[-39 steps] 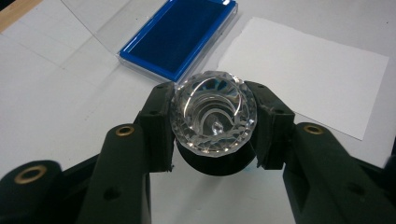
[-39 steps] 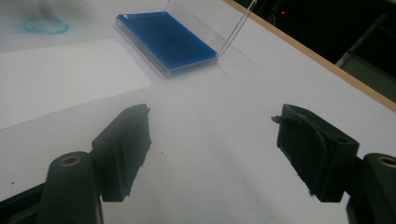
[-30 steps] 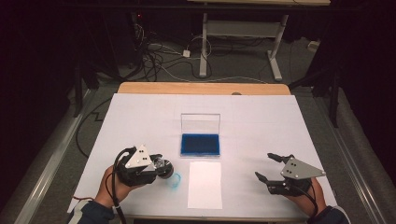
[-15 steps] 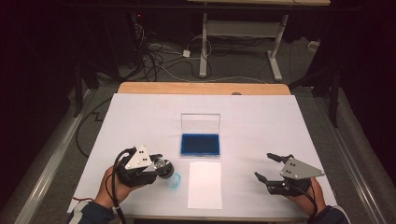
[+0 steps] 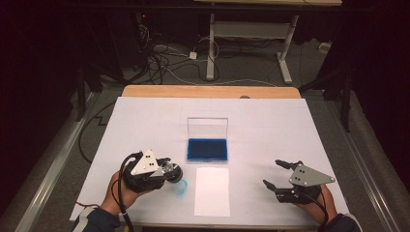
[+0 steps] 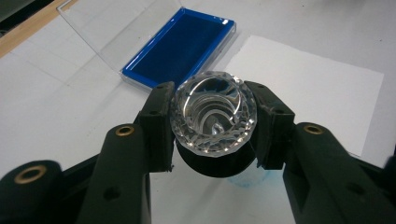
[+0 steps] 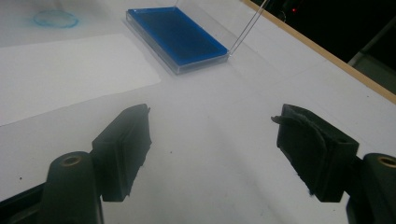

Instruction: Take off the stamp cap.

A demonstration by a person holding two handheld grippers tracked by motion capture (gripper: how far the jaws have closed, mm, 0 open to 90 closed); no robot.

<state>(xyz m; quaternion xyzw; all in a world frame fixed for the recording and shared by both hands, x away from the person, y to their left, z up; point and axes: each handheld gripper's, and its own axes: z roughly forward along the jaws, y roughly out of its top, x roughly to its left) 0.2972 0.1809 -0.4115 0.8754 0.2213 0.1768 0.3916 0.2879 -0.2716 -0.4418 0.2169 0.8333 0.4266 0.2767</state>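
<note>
My left gripper (image 5: 169, 172) is shut on a round stamp (image 5: 168, 169) with a clear faceted top and a black base. In the left gripper view the stamp (image 6: 213, 114) sits squeezed between both pads (image 6: 156, 123), held just above the table. A faint blue ring mark (image 5: 180, 187) lies on the white surface right beside it. An open blue ink pad (image 5: 207, 149) with its clear lid (image 5: 207, 127) raised sits mid-table. A white paper sheet (image 5: 212, 191) lies in front of it. My right gripper (image 5: 272, 173) rests at the front right, open, with nothing between its jaws (image 7: 212, 144).
The white-covered table (image 5: 145, 125) has a wooden back edge (image 5: 208, 91). Behind it, cables and a desk's metal legs (image 5: 285, 53) stand on the dark floor. In the right gripper view the ink pad (image 7: 177, 39), the paper (image 7: 60, 74) and the ring mark (image 7: 55, 19) lie ahead.
</note>
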